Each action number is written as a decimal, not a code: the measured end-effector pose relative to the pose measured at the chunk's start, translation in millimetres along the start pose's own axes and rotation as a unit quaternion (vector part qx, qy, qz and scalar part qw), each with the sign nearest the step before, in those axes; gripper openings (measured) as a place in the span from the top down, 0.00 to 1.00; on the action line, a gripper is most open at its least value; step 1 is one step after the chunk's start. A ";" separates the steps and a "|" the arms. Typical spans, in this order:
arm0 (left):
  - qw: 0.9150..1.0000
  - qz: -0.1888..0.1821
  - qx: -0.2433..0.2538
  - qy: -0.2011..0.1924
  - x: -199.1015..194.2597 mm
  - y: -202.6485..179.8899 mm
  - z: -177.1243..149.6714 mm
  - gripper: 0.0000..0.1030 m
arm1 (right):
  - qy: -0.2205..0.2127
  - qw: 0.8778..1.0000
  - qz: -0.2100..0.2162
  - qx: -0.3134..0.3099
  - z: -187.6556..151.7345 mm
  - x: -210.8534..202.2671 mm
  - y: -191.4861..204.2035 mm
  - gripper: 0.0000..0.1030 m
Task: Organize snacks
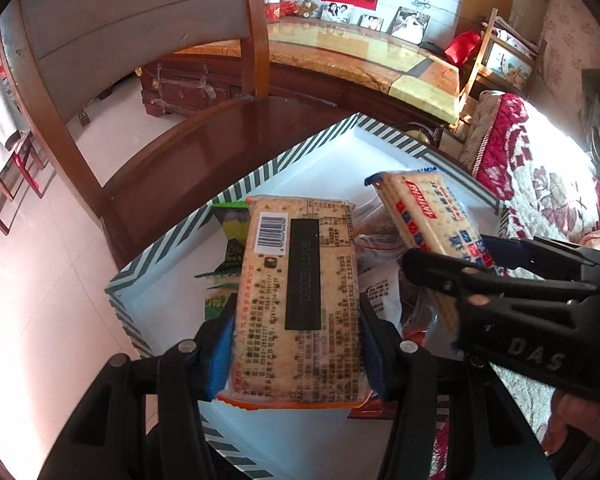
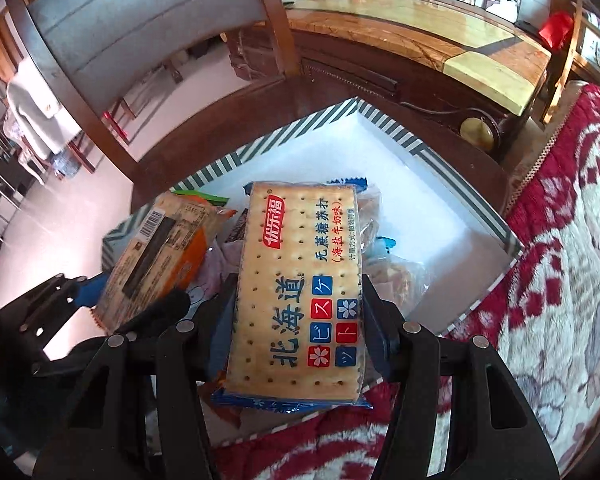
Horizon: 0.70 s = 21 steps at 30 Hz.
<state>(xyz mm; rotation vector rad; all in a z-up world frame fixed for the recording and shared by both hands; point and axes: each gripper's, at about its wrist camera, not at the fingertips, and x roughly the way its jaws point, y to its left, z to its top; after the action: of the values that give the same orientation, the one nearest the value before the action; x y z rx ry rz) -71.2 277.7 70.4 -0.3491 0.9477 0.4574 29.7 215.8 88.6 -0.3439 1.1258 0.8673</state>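
Both packs are up over the striped box (image 1: 236, 184), so the step in hand looks like carrying snacks to be placed. The left tongs (image 1: 296, 344) are clamped on the orange-trimmed pack (image 1: 300, 288); the right tongs (image 2: 296, 320) are clamped on the blue cracker pack (image 2: 300, 280). Next, each pack likely needs lowering into a free spot in the box before release.

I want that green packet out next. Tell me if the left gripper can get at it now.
Probably not. The left gripper is shut on an orange cracker pack, which also covers most of the green packet in the striped box. It would need to drop the pack first.
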 end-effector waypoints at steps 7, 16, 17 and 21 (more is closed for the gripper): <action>1.000 0.015 -0.006 -0.005 0.3 1.9 -1.1 0.22 | -0.010 1.000 0.012 0.006 -4.6 5.2 1.7 0.45; 0.999 0.008 -0.013 -0.047 -26.7 2.6 -5.0 0.16 | -0.058 0.997 0.027 0.033 -20.2 -40.5 -1.9 0.38; 0.998 0.009 -0.012 -0.053 -31.3 2.0 -5.8 0.15 | -0.063 0.997 0.026 0.036 -22.7 -45.7 -2.5 0.38; 0.997 0.005 -0.002 -0.075 -50.4 -4.5 -10.2 0.13 | -0.095 0.994 0.019 0.051 -43.2 -74.6 -5.5 0.38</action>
<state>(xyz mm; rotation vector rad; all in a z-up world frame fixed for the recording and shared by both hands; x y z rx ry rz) -101.1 257.9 107.5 -0.3091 0.8019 0.4870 -5.6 152.6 135.7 -0.1524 0.9977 0.8553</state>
